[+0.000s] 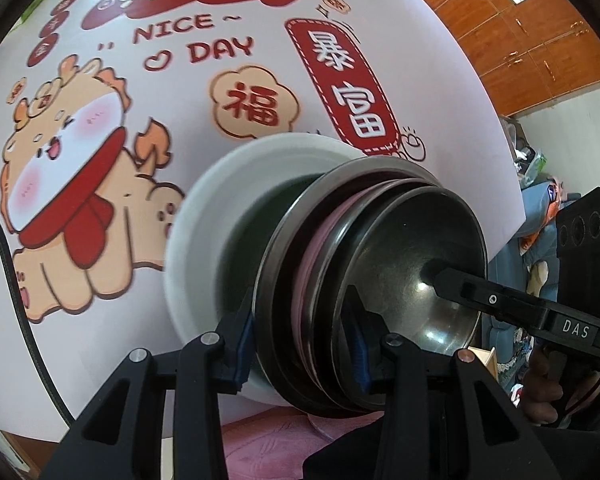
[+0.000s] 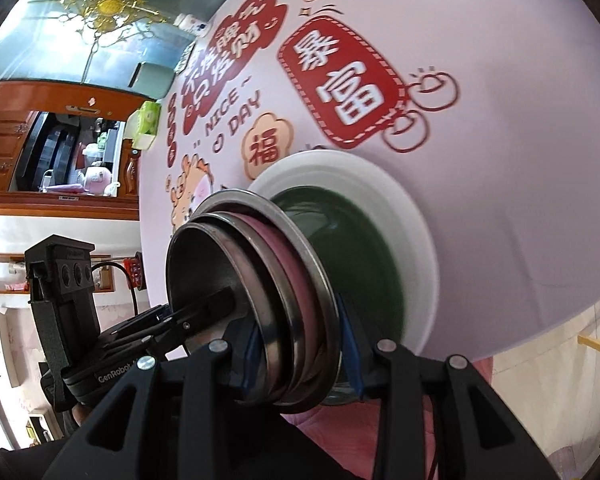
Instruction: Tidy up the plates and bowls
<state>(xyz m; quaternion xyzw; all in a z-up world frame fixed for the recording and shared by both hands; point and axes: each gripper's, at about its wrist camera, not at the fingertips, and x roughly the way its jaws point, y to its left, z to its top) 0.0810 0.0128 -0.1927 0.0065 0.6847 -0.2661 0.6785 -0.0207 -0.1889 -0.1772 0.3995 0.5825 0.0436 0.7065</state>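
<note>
A stack of dishes stands on the printed tablecloth (image 1: 100,340). A white plate (image 1: 204,216) lies lowest, with a dark green bowl (image 1: 260,216) on it. Above come steel dishes (image 1: 296,240) with a pink plate (image 1: 318,232) between them, and a steel bowl (image 1: 420,240) on top. My left gripper (image 1: 302,340) is shut on the steel rims and the pink plate, blue pads (image 1: 245,340) pressing. On the opposite side my right gripper (image 2: 300,344) is shut on the same steel dishes (image 2: 284,280) above the green bowl (image 2: 352,248) and white plate (image 2: 412,216). Each gripper has one finger inside the top bowl (image 2: 204,264).
The tablecloth (image 2: 500,160) carries red characters and a cartoon animal. Wooden cabinets (image 1: 520,32) stand beyond the table's far edge. Bottles and a green tissue pack (image 2: 146,120) sit at the table's far side. Pink fabric (image 1: 268,448) lies below the grippers.
</note>
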